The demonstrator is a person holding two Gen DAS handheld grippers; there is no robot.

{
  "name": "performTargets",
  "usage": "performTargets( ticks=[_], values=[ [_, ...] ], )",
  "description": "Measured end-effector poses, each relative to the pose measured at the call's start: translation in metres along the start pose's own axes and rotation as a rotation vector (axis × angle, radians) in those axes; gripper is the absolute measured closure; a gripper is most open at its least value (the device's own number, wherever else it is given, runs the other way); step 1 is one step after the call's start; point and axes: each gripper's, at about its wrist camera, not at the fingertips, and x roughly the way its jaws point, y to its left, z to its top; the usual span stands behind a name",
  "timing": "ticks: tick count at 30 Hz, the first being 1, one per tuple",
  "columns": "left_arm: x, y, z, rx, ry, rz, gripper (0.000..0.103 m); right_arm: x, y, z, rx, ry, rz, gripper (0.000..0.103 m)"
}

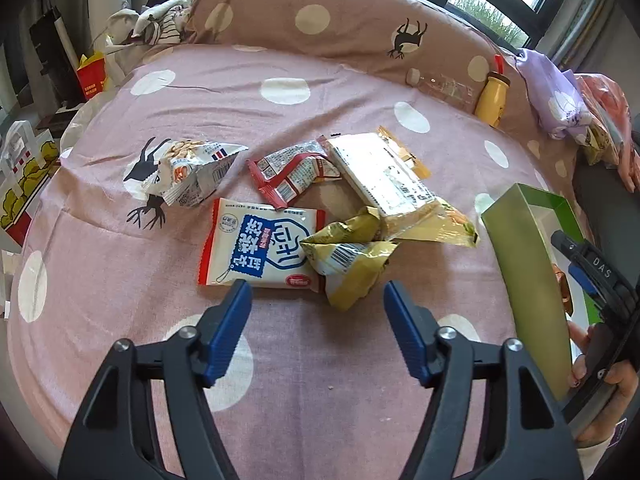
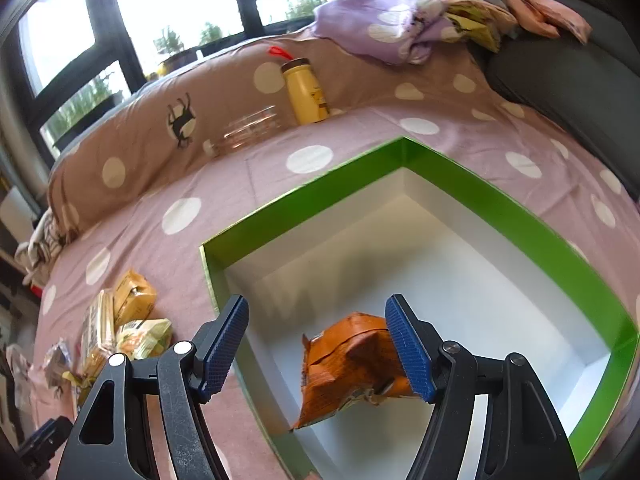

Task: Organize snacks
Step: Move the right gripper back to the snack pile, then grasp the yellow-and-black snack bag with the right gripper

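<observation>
Several snack packets lie in a loose pile on the pink dotted bedspread [image 1: 120, 264]. Closest are a white-and-red packet [image 1: 260, 246] and a crumpled yellow packet [image 1: 348, 264]. Behind them lie a red-and-white wrapper [image 1: 292, 174], a long pale packet [image 1: 384, 176] and a silver bag [image 1: 192, 172]. My left gripper [image 1: 317, 296] stands open just in front of the two near packets, with nothing between its pads. A green box [image 2: 500, 208] with a white inside sits to the right. In it lies an orange packet [image 2: 352, 368]. My right gripper [image 2: 317, 312] hangs open over the box's near wall, the orange packet below its right finger.
A yellow bottle [image 2: 306, 94] and a clear bottle on its side [image 2: 248, 130] rest against the brown dotted pillow [image 1: 320, 12]. Purple and pink cloth [image 2: 384, 28] is piled at the back right. A red carton [image 1: 92, 76] and bags [image 1: 24, 176] stand off the bed's left edge.
</observation>
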Motion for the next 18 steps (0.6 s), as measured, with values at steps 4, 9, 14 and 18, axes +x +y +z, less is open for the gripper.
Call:
performTargets(
  ticks=[4,9,14,18],
  values=[
    [0.006,0.006,0.001,-0.013,-0.002,-0.012,0.026,-0.022,0.02,0.004,-0.024,-0.013,0.095,0.031],
    [0.016,0.008,0.0,-0.033,0.015,-0.071,0.026,-0.021,0.068,-0.001,-0.078,0.173,0.488,0.015],
    [0.031,0.009,-0.002,-0.049,0.045,-0.131,0.026,0.01,0.117,-0.024,-0.159,0.381,0.604,0.015],
    [0.041,0.007,-0.001,-0.068,0.056,-0.176,0.028,0.036,0.14,-0.039,-0.193,0.46,0.611,0.015]
  ],
)
